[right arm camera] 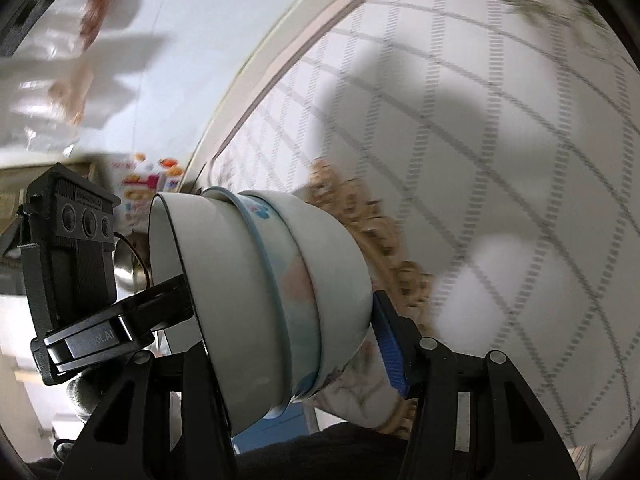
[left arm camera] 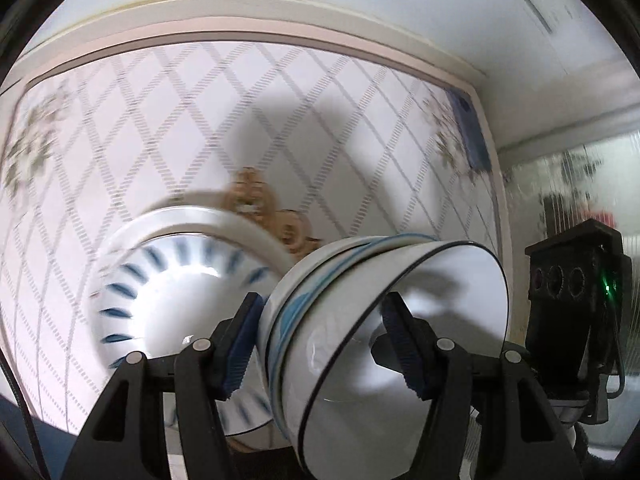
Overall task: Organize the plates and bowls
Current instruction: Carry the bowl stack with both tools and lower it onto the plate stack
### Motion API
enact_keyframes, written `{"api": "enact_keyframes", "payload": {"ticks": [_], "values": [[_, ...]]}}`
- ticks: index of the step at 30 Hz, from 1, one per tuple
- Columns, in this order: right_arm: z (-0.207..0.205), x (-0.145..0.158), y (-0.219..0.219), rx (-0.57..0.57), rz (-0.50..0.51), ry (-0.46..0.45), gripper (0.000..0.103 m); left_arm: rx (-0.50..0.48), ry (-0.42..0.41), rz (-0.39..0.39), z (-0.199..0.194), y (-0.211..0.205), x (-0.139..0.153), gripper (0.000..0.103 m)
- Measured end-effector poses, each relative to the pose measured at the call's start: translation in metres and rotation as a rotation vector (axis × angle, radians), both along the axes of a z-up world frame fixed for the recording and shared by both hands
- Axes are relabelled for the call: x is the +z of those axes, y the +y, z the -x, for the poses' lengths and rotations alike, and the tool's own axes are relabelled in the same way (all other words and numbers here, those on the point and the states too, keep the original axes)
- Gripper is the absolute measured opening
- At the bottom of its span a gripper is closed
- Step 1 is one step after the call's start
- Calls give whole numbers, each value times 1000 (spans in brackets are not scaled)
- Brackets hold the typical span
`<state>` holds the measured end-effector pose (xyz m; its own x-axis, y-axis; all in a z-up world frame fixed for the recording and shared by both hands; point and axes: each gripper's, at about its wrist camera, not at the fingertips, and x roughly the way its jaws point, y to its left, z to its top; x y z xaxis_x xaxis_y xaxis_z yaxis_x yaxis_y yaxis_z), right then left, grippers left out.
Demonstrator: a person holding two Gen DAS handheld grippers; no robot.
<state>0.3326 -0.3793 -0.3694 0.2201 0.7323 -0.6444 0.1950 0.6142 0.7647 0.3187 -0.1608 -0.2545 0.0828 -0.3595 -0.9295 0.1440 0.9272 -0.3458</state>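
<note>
A nested stack of white bowls (left arm camera: 360,320), one with a blue band, is held tilted on its side above the table. My left gripper (left arm camera: 320,344) is shut on the stack's wall, one pad outside and one pad inside the top bowl. My right gripper (right arm camera: 288,332) is shut on the same stack (right arm camera: 272,300) from the other side. A white plate with blue dashes (left arm camera: 176,280) lies on the table behind the stack in the left wrist view. The other gripper's camera body shows in each view (left arm camera: 576,304) (right arm camera: 68,248).
The table has a white cloth with a grey diamond grid (left arm camera: 240,112) and a cream rim (left arm camera: 224,16). A woven tan mat (right arm camera: 384,248) lies under the dishes. A colourful package (right arm camera: 148,188) and a patterned glass panel (left arm camera: 572,184) stand beyond the table's edge.
</note>
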Motion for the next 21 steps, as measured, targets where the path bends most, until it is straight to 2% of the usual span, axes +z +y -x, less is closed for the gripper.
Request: {"api": "enact_keyframes", "payload": {"ticks": [4,11,16,21], "values": [[-15,2,42,95,-6,-15,55,85,0,-10,-2,40,-3,59],[-34,-14,108,235,-5,-1,55,212,24,-11,0,90,-21,59],[-35,-26,132,282,3,15,55,249,42,0,-1,107,-33,59],[-35,-37,142,294,13,30,55,241,55,0,-3,112,-41,59]]}}
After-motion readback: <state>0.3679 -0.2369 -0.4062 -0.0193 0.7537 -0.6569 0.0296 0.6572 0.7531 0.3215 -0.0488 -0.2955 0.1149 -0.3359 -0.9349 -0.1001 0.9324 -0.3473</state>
